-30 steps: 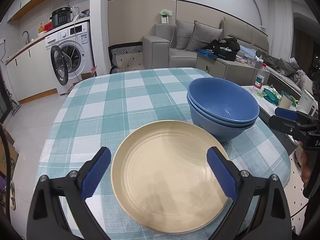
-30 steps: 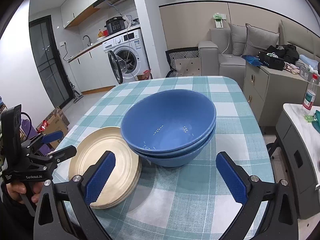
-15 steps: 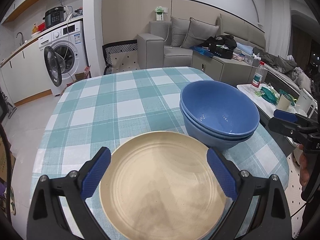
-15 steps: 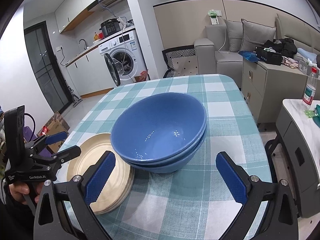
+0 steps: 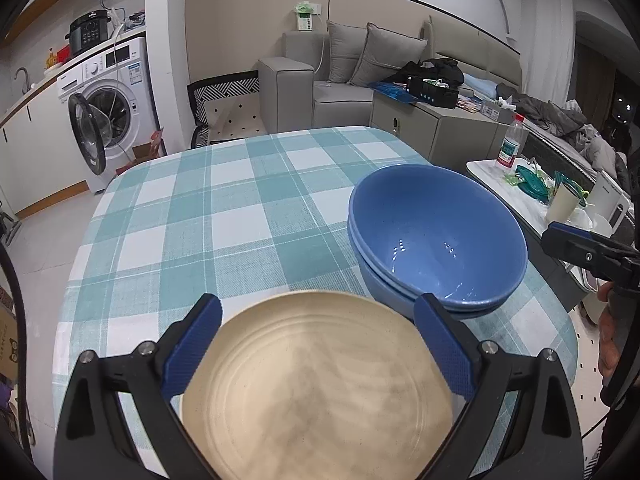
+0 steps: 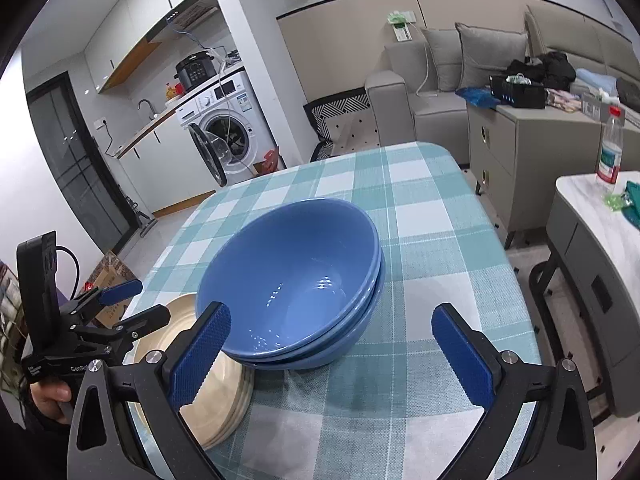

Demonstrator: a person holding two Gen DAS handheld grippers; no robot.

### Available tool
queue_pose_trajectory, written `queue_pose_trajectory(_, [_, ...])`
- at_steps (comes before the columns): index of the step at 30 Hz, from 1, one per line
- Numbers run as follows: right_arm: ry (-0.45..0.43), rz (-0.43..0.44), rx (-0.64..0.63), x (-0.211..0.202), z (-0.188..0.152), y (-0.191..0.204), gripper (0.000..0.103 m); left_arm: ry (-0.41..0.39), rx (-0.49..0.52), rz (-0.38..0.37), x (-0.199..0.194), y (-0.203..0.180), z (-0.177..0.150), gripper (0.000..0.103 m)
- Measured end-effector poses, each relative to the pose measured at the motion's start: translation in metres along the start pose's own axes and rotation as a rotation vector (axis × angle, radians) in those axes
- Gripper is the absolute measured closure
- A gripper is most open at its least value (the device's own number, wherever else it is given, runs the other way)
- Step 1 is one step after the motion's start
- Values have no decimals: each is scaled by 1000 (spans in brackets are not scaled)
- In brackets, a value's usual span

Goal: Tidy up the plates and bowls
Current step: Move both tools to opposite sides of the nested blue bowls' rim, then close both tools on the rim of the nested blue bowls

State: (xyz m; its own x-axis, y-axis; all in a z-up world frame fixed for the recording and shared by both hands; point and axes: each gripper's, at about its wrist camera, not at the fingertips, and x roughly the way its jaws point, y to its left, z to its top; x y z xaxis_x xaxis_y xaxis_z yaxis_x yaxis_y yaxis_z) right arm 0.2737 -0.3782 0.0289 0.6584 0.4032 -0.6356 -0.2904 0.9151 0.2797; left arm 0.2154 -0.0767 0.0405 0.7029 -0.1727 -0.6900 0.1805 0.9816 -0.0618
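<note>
Both grippers backed off since second ago, plates and bowls sit lower in each view. Left gripper fingers spread wide, hovering over cream plate stack, gripping nothing. Right gripper also wide open, just short of nested blue bowls. Bowls sit beside plates, look touching, on checked tablecloth. Looks basically sorted imo. If regrabbing: pinch rim, lift straight, don't drag cloth.
</note>
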Motion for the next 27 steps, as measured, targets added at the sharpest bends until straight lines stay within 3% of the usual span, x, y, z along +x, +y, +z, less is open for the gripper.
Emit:
queue_pose_trajectory(9, [30, 7, 67, 19, 6, -11, 1, 15, 10, -23, 21, -3, 20, 6])
queue_pose_trajectory(20, [112, -22, 21, 39, 8, -3, 1, 24, 13, -46, 41, -6, 42, 6])
queue_pose_trajectory(27, [138, -20, 61, 48, 10, -10, 1, 42, 24, -62, 54, -13, 49, 6])
